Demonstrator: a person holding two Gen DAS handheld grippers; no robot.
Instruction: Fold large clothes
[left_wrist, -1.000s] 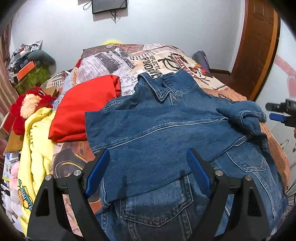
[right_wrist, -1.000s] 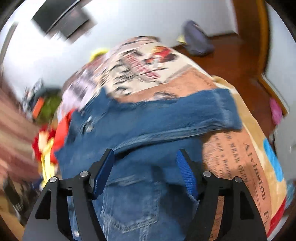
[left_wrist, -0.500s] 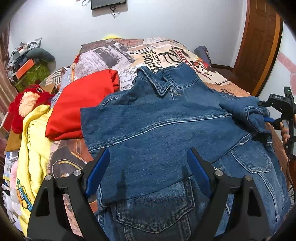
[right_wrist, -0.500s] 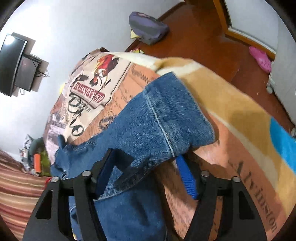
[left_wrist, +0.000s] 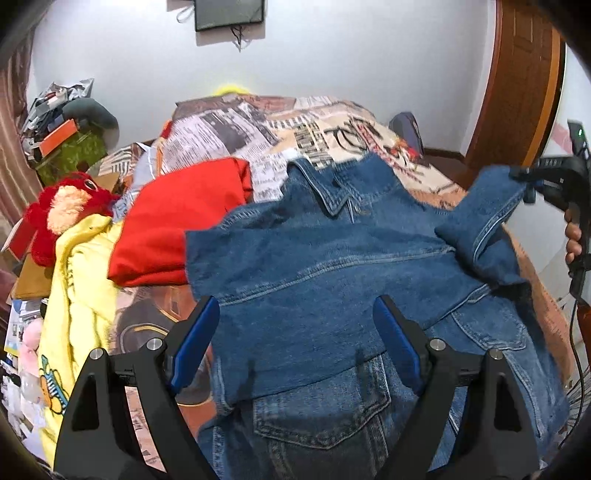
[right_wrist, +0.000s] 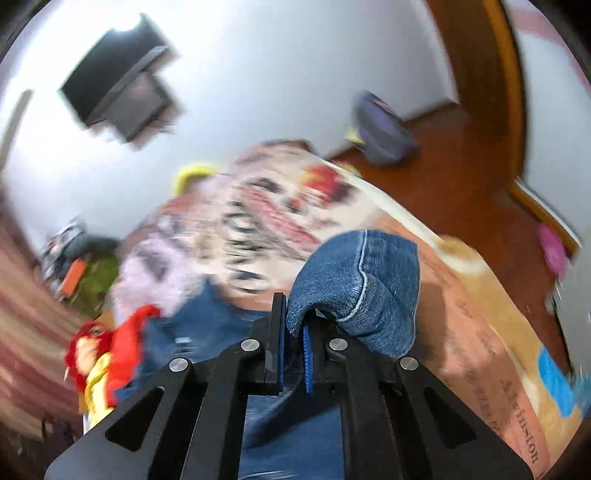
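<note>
Even daylight, fisheye vignette, right view motion-blurred

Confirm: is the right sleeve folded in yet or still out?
Still out. The sleeve is pinched at its cuff in the right gripper, lifted off the bed beside the jacket, not laid across it.

Blue denim jacket (left_wrist: 332, 266) (sleeve raised)

Red plush toy (left_wrist: 64, 206), wall-mounted screen (left_wrist: 229, 13)
</note>
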